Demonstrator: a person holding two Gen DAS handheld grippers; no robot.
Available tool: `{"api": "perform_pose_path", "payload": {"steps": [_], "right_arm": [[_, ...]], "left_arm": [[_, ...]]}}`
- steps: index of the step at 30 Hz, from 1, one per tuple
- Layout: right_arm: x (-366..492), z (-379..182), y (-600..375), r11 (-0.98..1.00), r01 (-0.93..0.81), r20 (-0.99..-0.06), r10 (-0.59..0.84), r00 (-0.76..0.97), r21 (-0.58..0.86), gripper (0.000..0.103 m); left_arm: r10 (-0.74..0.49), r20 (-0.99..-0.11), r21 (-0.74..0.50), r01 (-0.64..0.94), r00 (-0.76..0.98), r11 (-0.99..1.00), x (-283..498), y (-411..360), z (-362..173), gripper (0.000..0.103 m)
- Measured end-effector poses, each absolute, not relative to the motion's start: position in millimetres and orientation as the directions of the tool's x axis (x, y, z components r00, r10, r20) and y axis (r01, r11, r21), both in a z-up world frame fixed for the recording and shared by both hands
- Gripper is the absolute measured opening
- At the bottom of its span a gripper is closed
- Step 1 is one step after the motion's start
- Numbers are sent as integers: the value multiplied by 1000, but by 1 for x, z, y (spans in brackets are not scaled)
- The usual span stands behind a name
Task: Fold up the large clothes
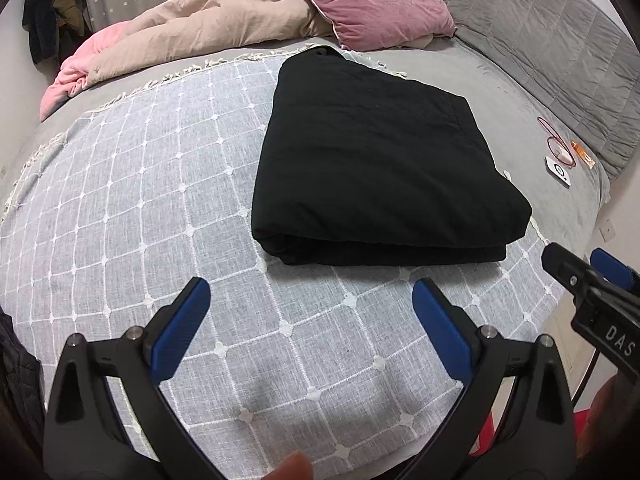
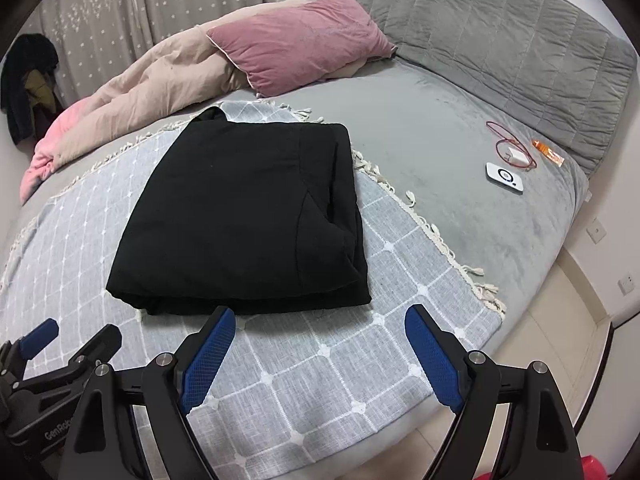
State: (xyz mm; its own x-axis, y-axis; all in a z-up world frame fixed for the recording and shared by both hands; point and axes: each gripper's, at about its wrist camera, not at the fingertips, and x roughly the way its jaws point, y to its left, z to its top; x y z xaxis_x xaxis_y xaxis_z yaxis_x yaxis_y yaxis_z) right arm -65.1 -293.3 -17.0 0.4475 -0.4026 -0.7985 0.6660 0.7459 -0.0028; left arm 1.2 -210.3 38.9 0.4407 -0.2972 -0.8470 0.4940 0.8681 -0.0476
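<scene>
I am working over a bed (image 1: 448, 80) dressed in grey, with a pale checked throw (image 1: 140, 184) spread across it, a bunched beige quilt (image 1: 192, 28) and a pink pillow (image 1: 372, 4) pushed toward the far side, and star-patterned curtains behind. In the left wrist view, the black garment (image 1: 380, 168) lies on the throw as a compact, layered rectangle, its folded edges stacked toward me and its far corner reaching the fringe. My left gripper (image 1: 310, 320) hovers above bare throw just short of that near edge, jaws spread wide with nothing between the blue pads. The tip of the right gripper enters at the right edge of this view, clear of the cloth. In the right wrist view, the same garment (image 2: 244, 216) sits squared up, one side showing a slightly loose flap along its right edge. My right gripper (image 2: 316, 344) stands near the front corner of the bundle, jaws likewise parted and empty, not touching fabric. A white device (image 2: 505, 176), a red cable (image 2: 512, 148) and an orange tube (image 2: 548, 152) lie well apart on the grey sheet. I judge the folding essentially complete: both tools are released and the bundle rests unaided. What may remain is tidying that loose flap or moving the bundle elsewhere.
</scene>
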Motion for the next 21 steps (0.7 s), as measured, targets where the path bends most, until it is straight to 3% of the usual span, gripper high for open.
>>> {"api": "perform_pose_path", "payload": {"steps": [21], "right_arm": [[-60, -23, -297, 765, 644, -809, -369, 458, 15, 88]], "left_arm": [[-313, -853, -70, 503, 417, 862, 0, -217, 38, 100]]}}
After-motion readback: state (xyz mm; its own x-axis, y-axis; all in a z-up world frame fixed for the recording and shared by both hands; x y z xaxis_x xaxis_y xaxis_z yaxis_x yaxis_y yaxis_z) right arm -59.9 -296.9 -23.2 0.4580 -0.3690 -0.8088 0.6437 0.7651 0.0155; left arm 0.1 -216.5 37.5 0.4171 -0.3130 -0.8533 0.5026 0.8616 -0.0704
